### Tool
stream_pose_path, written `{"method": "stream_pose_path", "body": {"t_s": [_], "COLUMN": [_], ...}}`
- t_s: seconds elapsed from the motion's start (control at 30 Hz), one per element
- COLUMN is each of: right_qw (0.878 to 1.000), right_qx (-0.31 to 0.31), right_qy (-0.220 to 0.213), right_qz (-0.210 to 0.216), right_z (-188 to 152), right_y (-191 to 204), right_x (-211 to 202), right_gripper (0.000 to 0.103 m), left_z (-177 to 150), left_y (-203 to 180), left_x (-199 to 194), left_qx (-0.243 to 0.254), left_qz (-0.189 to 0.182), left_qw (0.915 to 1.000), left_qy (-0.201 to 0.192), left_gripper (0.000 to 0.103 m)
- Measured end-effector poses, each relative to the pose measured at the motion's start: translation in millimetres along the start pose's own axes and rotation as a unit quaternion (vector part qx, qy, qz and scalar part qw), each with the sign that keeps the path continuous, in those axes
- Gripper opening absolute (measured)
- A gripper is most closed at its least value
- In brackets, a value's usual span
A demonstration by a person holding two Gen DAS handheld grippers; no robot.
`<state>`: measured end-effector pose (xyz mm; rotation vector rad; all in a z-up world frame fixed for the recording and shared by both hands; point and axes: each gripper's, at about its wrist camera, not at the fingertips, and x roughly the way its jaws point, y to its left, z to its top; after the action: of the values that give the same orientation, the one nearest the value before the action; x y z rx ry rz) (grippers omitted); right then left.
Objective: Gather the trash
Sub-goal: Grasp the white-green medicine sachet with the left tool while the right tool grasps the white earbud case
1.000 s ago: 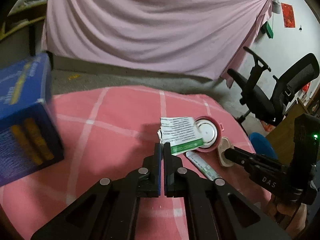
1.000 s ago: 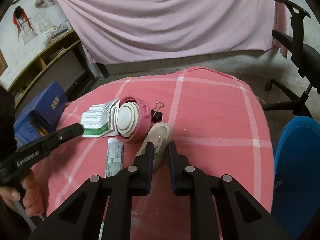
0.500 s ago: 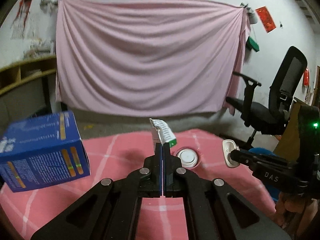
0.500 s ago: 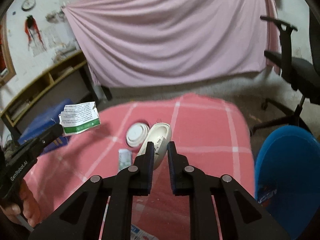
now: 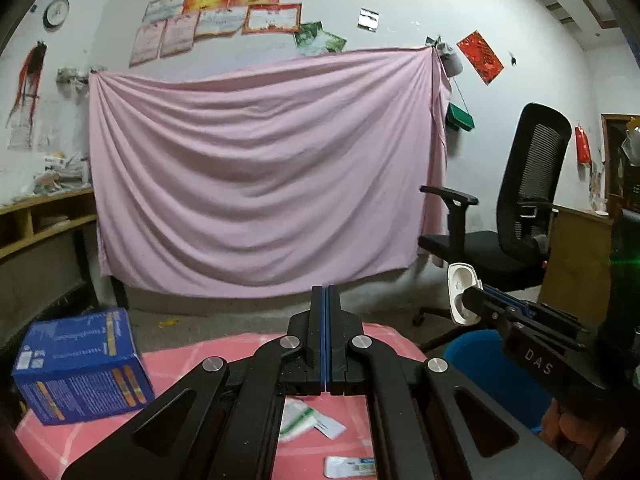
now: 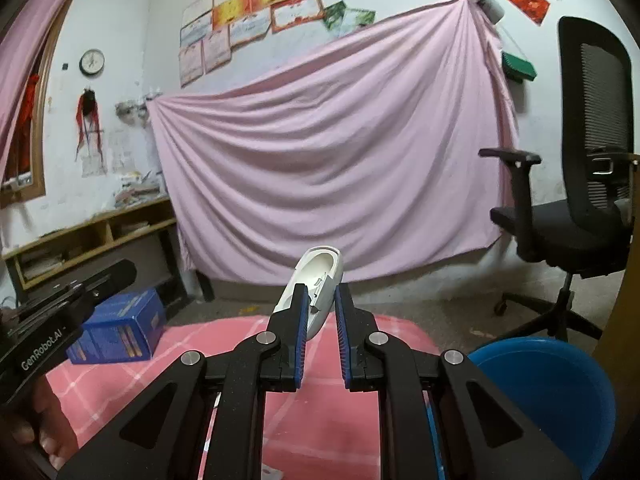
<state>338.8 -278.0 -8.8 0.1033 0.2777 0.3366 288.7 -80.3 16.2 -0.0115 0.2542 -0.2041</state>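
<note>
My right gripper [image 6: 320,304] is shut on a white plastic case [image 6: 318,276] and holds it high above the pink checked table [image 6: 224,344]. The case also shows in the left wrist view [image 5: 460,292] at the tip of the right gripper. My left gripper [image 5: 325,300] is shut, fingers pressed together with nothing visible between them. A white and green paper wrapper [image 5: 308,420] lies on the table below the left gripper, with a small white packet [image 5: 350,466] near the front. A blue bin [image 6: 548,392] stands right of the table.
A blue cardboard box [image 5: 80,364] sits at the table's left side. A black office chair [image 5: 516,220] stands to the right behind the bin. A pink sheet [image 5: 260,184] hangs on the far wall, and wooden shelves [image 6: 92,240] are at the left.
Both grippers have risen and tilted up to face the wall. The paper wrapper that stuck up from the left gripper's fingers is no longer there; a wrapper lies on the table. The right gripper still holds the case.
</note>
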Motion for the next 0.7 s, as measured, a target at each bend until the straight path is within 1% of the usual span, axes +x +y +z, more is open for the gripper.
{"method": "stream_pose_path", "body": {"t_s": [0.07,0.13,0.17,0.23,0.37,0.47,0.5,0.53,0.57,0.6,0.63,0.7], "right_qw": [1.0,1.0,1.0,0.999,0.996,0.993,0.992,0.991,0.99,0.989,0.988,0.987], "right_qx": [0.006,0.01,0.012,0.015,0.027,0.035,0.039,0.041,0.042,0.041,0.038,0.033], "right_qy": [0.003,0.009,0.016,0.04,0.081,0.11,0.119,0.123,0.131,0.137,0.143,0.156], "right_qz": [-0.001,-0.002,0.0,0.006,0.019,0.026,0.028,0.029,0.031,0.032,0.032,0.032], "right_z": [-0.4,-3.3,-4.8,-8.5,-18.6,-25.2,-27.4,-29.3,-31.3,-32.6,-34.3,-37.4], "right_y": [-6.4,-11.3,-14.3,-16.6,-21.9,-23.5,-23.9,-23.9,-23.6,-22.7,-22.1,-19.6], "right_x": [-0.6,-0.4,0.2,2.1,8.0,15.3,18.1,18.8,21.2,22.7,24.7,28.1], "right_gripper": [0.011,0.011,0.011,0.011,0.011,0.011,0.012,0.012,0.012,0.012,0.012,0.012], "left_z": [-2.0,-6.7,-12.2,-19.3,-34.2,-47.3,-49.5,-53.0,-53.7,-56.1,-58.6,-60.9], "left_y": [0.5,5.6,11.9,18.3,35.2,45.8,48.5,51.1,52.5,54.7,57.0,60.9], "left_x": [3.5,9.8,14.2,17.2,29.8,42.8,45.9,50.3,52.2,54.5,56.2,61.5], "left_qx": [-0.008,-0.023,-0.035,-0.053,-0.073,-0.084,-0.088,-0.093,-0.098,-0.105,-0.113,-0.124], "left_qz": [-0.002,-0.008,-0.01,-0.007,-0.001,-0.001,-0.001,-0.002,-0.003,-0.004,-0.009,-0.017], "left_qw": [0.9998,0.9983,0.9967,0.9935,0.9835,0.9732,0.9706,0.9672,0.9651,0.9632,0.9613,0.9574], "left_qy": [0.021,0.052,0.073,0.1,0.165,0.214,0.224,0.236,0.243,0.247,0.251,0.26], "left_gripper": [0.0,0.0,0.0,0.0,0.0,0.002,0.007,0.017,0.023,0.033,0.035,0.035]}}
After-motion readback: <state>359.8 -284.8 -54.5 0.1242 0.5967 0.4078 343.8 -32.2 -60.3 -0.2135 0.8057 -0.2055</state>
